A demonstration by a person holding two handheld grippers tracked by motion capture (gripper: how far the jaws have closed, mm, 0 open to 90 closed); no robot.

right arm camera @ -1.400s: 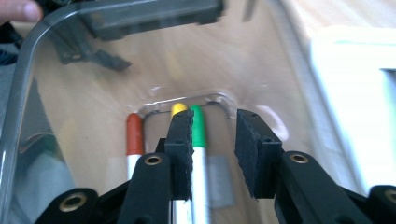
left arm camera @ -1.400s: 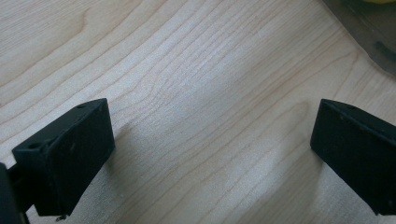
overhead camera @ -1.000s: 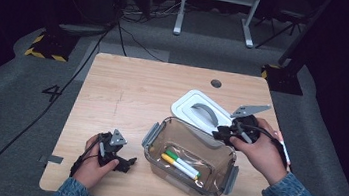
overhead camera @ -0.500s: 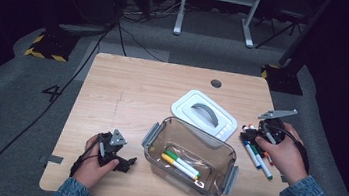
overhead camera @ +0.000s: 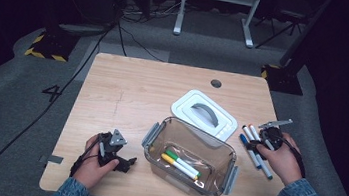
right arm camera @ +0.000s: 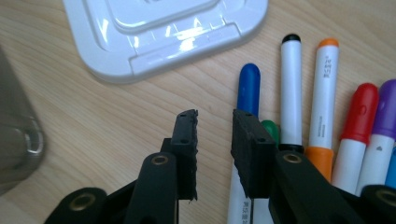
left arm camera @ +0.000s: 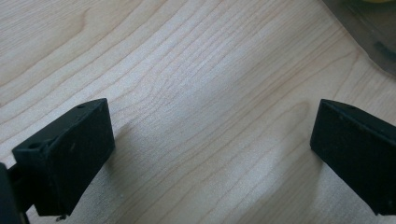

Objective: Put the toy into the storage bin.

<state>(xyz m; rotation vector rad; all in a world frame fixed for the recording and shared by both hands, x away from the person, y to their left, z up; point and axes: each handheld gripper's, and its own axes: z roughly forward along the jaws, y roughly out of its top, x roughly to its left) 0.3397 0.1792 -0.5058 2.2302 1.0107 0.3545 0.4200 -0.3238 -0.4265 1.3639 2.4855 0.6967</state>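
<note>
A clear plastic container stands open near the table's front edge, with a green and a yellow-capped marker lying inside. Its white lid lies just behind it. Several loose markers lie in a row at the right edge. My right gripper hovers low over them. Its jaws have just been closing to a narrow gap, and bare wood shows between them. The blue-capped marker runs under the right-hand jaw. My left gripper rests open on the table, left of the container, holding nothing.
Black-capped, orange, red and purple markers lie side by side to the right of the blue one. The lid lies close beyond the right jaws. The table's right edge runs just past the markers.
My right hand has moved from the container's far rim to the right and down, onto the row of loose markers. The left hand has stayed where it was.
</note>
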